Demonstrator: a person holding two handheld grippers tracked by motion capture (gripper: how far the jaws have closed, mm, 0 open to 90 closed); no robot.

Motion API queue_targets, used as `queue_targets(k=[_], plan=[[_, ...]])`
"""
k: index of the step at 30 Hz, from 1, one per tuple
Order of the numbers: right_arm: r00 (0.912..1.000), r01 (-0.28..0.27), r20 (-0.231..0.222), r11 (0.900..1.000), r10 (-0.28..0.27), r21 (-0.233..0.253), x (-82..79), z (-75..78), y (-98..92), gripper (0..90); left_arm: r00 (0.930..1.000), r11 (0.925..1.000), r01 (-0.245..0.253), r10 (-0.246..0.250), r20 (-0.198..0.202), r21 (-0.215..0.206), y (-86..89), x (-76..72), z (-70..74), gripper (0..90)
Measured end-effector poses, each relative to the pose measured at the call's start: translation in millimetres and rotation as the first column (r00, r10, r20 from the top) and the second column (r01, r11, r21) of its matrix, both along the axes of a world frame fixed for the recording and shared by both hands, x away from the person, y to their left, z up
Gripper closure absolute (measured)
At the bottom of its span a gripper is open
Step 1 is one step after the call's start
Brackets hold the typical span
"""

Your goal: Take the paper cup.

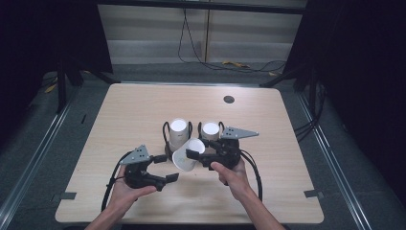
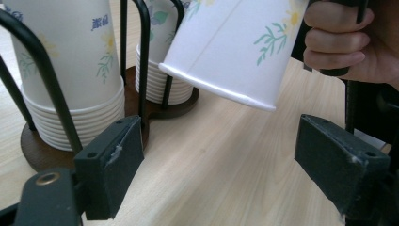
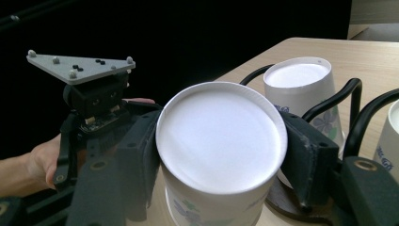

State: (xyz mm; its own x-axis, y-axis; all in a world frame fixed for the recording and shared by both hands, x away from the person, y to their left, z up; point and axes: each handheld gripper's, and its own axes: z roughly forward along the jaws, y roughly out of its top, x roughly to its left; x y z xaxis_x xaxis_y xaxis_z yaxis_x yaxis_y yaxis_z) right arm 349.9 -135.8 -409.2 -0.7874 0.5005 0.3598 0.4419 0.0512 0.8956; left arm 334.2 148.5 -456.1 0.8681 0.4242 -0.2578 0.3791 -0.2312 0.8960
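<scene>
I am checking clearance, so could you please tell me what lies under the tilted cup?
Under the paper cup held by the right gripper there is bare table; the cup hangs clear of it. Its inside is hidden.

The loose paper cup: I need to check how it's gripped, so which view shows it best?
The right gripper view: the paper cup sits bottom-up between the right gripper jaws. The left gripper view shows its tilted flowered side; the high view shows it small.

Cup (image 1: 186,155) before stacks (image 1: 178,132) — on table (image 1: 134,110)
</scene>
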Motion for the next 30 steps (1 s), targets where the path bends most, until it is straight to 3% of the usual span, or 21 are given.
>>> queue_targets(k=[5,8,18,30], plan=[[1.0000,-0.004,-0.007,1.000,0.004,0.018,0.9,-1.1,-0.3,36.3,0.9999,0.9998,0.008,-0.008,0.007,0.016,-2.3,2.9,7.2,15.7],[0.9999,-0.008,-0.015,1.000,0.008,0.024,0.9,-2.6,-1.0,36.3,0.9999,0.9999,0.001,0.000,0.017,-0.011,-1.4,4.5,10.0,15.7],[0.9991,-0.027,-0.033,0.999,0.028,0.041,0.1,-6.1,1.6,36.3,0.9991,0.9996,0.025,-0.024,0.035,-0.017,-5.4,2.4,6.3,15.8],[0.9963,-0.063,-0.056,0.997,0.065,0.039,-1.8,-9.3,7.5,36.2,0.9970,0.9989,0.047,-0.047,0.062,0.004,-9.4,0.4,6.8,15.8]])
